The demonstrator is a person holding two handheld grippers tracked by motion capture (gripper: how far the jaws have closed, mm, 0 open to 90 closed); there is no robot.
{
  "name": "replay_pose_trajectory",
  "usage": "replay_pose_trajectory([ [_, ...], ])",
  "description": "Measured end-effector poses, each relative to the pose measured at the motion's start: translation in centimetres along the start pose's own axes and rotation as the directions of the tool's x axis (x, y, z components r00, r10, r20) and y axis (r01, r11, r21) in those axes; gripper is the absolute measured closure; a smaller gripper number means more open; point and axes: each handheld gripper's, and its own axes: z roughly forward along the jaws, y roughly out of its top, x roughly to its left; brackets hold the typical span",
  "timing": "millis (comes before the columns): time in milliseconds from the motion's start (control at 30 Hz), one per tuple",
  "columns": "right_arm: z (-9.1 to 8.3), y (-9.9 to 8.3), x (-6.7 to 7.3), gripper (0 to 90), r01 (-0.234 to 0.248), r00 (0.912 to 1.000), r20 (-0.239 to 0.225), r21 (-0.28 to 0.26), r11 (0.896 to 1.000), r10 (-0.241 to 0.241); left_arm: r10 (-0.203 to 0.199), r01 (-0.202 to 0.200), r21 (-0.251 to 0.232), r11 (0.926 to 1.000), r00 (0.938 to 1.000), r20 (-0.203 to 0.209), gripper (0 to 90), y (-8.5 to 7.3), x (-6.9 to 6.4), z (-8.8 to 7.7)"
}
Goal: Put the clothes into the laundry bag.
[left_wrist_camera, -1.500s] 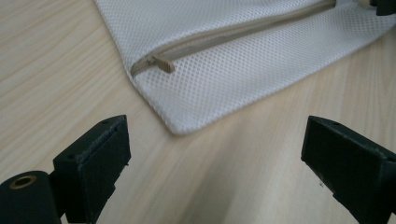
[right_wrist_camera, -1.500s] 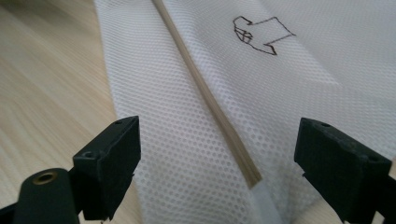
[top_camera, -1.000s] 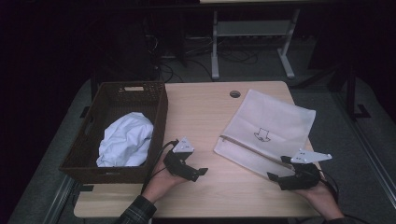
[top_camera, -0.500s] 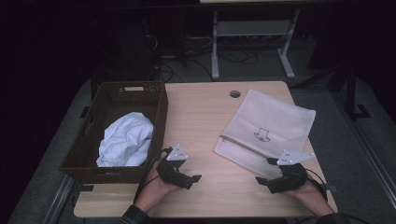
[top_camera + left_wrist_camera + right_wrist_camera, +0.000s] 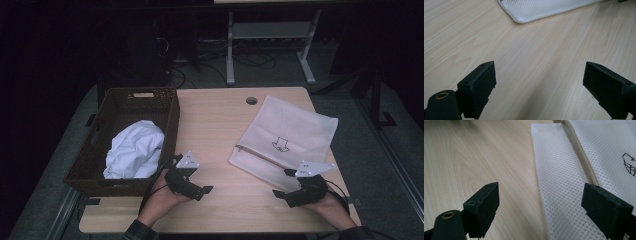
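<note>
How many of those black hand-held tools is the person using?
2: the left tool sits over bare wood beside the basket; the right tool is at the near edge of the mesh bag. Both are open.

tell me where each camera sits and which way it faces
High view: above the person's side, looking forward and down on the table, basket and mesh bag; both hands, left gripper and right gripper show.
Left gripper view: on the left gripper, facing bare wood and a bag corner; its open jaws show.
Right gripper view: on the right gripper, facing the bag's zip; its open jaws show.
All share the bag.
</note>
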Motion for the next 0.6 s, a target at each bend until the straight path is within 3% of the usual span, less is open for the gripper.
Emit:
replay_pose_trajectory([
  [300, 0.1, -0.1, 0.0, 14.0, 0.001, 1.0, 0.004, -0.001, 1.0, -0.001, -0.002, 0.001, 0.047, 0.9989, 0.9998, 0.018, 11.5, 1.3, 0.2, -0.8],
  [600, 0.1, -0.1, 0.0, 13.7, 0.0, 1.0, 0.006, -0.005, 1.0, 0.0, 0.016, -0.017, 0.049, 0.9987, 0.9996, 0.024, 13.4, 3.1, 0.5, -1.7],
])
